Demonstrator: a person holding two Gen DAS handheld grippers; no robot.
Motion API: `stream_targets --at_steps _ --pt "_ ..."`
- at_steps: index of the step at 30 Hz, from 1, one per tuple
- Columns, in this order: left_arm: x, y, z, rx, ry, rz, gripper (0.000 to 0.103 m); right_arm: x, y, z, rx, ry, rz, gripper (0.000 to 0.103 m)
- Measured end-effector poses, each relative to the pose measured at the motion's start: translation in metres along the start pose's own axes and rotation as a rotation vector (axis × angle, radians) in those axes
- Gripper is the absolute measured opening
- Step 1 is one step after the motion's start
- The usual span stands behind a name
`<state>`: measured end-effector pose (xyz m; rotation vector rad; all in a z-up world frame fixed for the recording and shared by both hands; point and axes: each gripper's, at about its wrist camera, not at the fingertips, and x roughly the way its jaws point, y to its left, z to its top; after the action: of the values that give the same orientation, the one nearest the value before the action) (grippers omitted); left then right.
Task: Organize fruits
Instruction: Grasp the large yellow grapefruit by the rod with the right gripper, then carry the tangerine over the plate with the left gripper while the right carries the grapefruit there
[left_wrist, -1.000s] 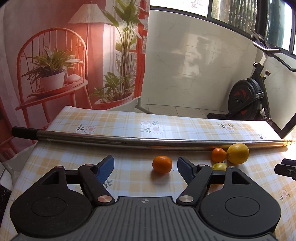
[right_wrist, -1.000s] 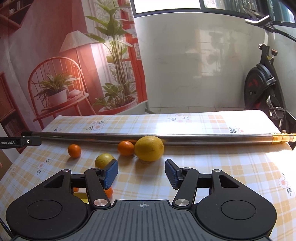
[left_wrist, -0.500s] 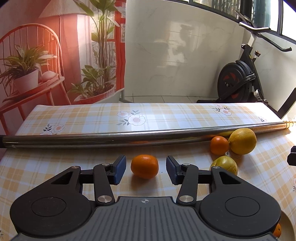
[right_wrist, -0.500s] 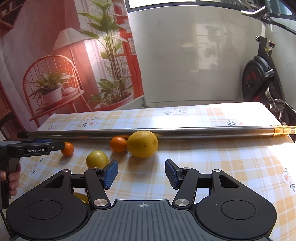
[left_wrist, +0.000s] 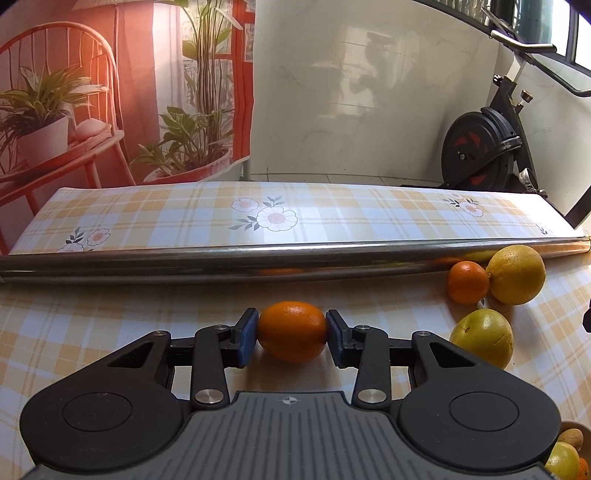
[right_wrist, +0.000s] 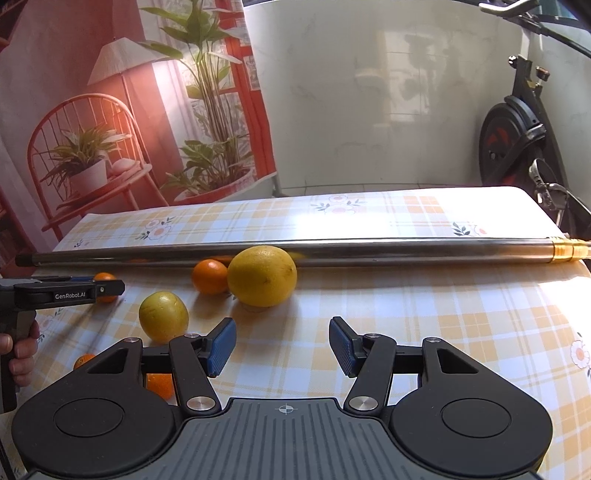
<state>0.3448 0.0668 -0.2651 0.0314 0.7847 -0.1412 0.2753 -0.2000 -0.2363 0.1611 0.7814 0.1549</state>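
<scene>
My left gripper (left_wrist: 291, 335) is shut on a small orange (left_wrist: 291, 325), its blue pads pressing both sides just above the checked tablecloth (left_wrist: 110, 325). To its right lie another small orange (left_wrist: 467, 282), a large yellow citrus (left_wrist: 516, 275) and a yellow-green fruit (left_wrist: 482, 338). In the right wrist view my right gripper (right_wrist: 282, 345) stands open with nothing between its fingers, short of the large yellow citrus (right_wrist: 262, 277), the small orange (right_wrist: 209, 276) and the yellow-green fruit (right_wrist: 163, 316). The left gripper (right_wrist: 107, 288) shows at the left edge.
A long metal pole (left_wrist: 258, 262) lies across the table behind the fruit. A bowl (left_wrist: 578, 435) with several fruits sits at the near right corner. More oranges (right_wrist: 160, 384) peek from under the right gripper. A hand (right_wrist: 18, 350) holds the left gripper. An exercise bike (left_wrist: 484, 147) stands beyond the table.
My left gripper moved forward around the small orange and shut on it. The right gripper shifted slightly nearer the fruit and stayed open.
</scene>
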Motion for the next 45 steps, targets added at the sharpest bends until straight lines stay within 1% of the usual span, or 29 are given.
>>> stream_targets --at_steps 6,8,12,15,17,19,24,25,27,29,34,41,45 --pt "-0.018 0.000 -0.003 -0.010 -0.024 0.003 0.042 0.016 0.004 0.007 -0.067 -0.022 0.005 0.053" --pt "-0.026 0.000 -0.003 -0.022 -0.040 -0.006 0.042 0.025 0.006 0.011 -0.094 -0.032 0.007 0.053" --pt "-0.040 -0.003 -0.005 -0.047 -0.062 -0.025 0.042 0.039 0.014 0.019 -0.131 -0.055 0.035 0.068" --pt "-0.047 -0.009 -0.006 -0.031 -0.073 -0.032 0.042 0.050 0.025 0.024 -0.186 -0.045 0.039 0.069" --pt "-0.051 -0.013 -0.006 -0.024 -0.079 -0.038 0.042 0.059 0.031 0.026 -0.223 -0.035 0.022 0.069" --pt "-0.054 -0.015 -0.007 -0.023 -0.085 -0.045 0.042 0.066 0.035 0.028 -0.237 -0.023 0.008 0.069" --pt "-0.060 -0.020 -0.012 -0.021 -0.085 -0.062 0.042 0.080 0.039 0.029 -0.250 0.009 0.008 0.066" --pt "-0.060 -0.021 -0.013 -0.019 -0.084 -0.063 0.042 0.083 0.039 0.029 -0.246 0.017 0.013 0.064" --pt "-0.061 -0.023 -0.016 -0.011 -0.082 -0.069 0.042 0.087 0.038 0.029 -0.230 0.027 0.017 0.063" --pt "-0.064 -0.026 -0.018 -0.003 -0.082 -0.075 0.042 0.088 0.038 0.029 -0.224 0.029 0.007 0.058" --pt "-0.076 -0.032 -0.022 0.018 -0.085 -0.090 0.042 0.083 0.036 0.026 -0.209 0.034 0.004 0.058" --pt "-0.095 -0.043 -0.031 0.037 -0.094 -0.102 0.042 0.058 0.022 0.015 -0.067 0.042 0.032 0.057" --pt "-0.107 -0.049 -0.038 0.040 -0.095 -0.105 0.042 0.038 0.019 0.005 -0.029 0.030 0.050 0.057"
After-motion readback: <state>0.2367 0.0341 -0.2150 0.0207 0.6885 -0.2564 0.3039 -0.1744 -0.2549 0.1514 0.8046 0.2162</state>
